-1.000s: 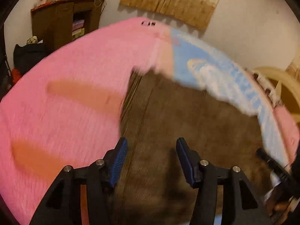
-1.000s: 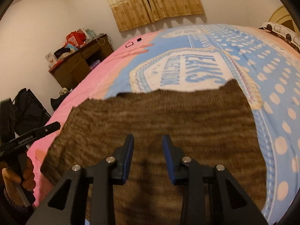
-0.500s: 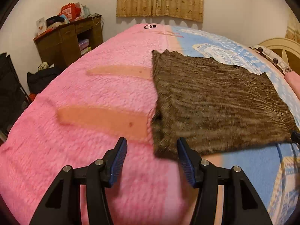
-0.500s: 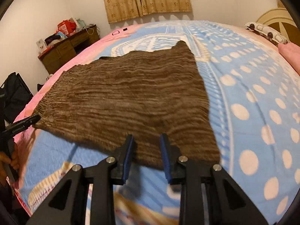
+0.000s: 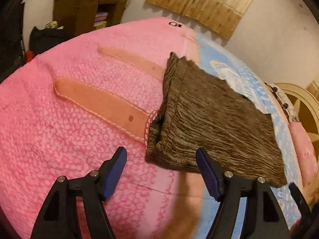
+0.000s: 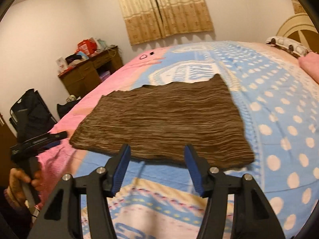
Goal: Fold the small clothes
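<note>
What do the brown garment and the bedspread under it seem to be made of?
Garment: likely a soft ribbed or crinkled knit, matte, with fine wavy brown-and-tan ridges. Bedspread: probably a quilted or pebbled cotton-like fabric, matte, with printed dots and stitched patches.

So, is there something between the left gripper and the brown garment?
Nothing visible. The left gripper is open, and only bare pink bedspread lies before the near corner of the brown garment.
</note>
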`<state>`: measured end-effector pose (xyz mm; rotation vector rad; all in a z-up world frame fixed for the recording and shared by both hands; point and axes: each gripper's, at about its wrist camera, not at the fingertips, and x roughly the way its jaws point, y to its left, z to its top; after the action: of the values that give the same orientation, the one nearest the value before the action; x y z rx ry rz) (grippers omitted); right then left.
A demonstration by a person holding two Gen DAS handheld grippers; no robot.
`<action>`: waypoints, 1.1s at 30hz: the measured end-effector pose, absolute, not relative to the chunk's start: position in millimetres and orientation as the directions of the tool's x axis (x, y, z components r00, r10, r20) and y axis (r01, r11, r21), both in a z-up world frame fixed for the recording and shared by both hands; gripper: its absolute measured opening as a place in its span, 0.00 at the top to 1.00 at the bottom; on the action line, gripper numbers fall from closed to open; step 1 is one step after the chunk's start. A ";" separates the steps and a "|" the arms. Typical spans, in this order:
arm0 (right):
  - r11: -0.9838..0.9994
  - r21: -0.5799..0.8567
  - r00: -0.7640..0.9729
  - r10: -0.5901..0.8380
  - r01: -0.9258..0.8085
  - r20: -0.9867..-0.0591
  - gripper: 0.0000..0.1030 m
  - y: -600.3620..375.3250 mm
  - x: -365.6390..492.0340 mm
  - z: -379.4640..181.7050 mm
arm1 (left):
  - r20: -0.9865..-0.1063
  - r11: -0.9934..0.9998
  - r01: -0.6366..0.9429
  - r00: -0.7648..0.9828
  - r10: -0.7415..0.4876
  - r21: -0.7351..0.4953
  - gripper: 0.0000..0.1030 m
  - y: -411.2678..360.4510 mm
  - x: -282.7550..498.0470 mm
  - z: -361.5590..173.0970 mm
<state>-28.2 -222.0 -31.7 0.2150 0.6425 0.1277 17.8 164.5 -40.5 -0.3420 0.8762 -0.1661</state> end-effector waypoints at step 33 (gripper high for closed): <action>0.953 0.304 0.750 0.197 0.006 -0.631 0.42 -225.2 -32.7 -52.9 | -0.608 0.815 -0.090 0.714 -0.348 -0.573 0.90 158.3 22.6 -56.1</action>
<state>-32.7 -225.2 -52.9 0.2977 0.7178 0.1061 22.6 158.3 -56.1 -0.6161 0.7743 -0.1532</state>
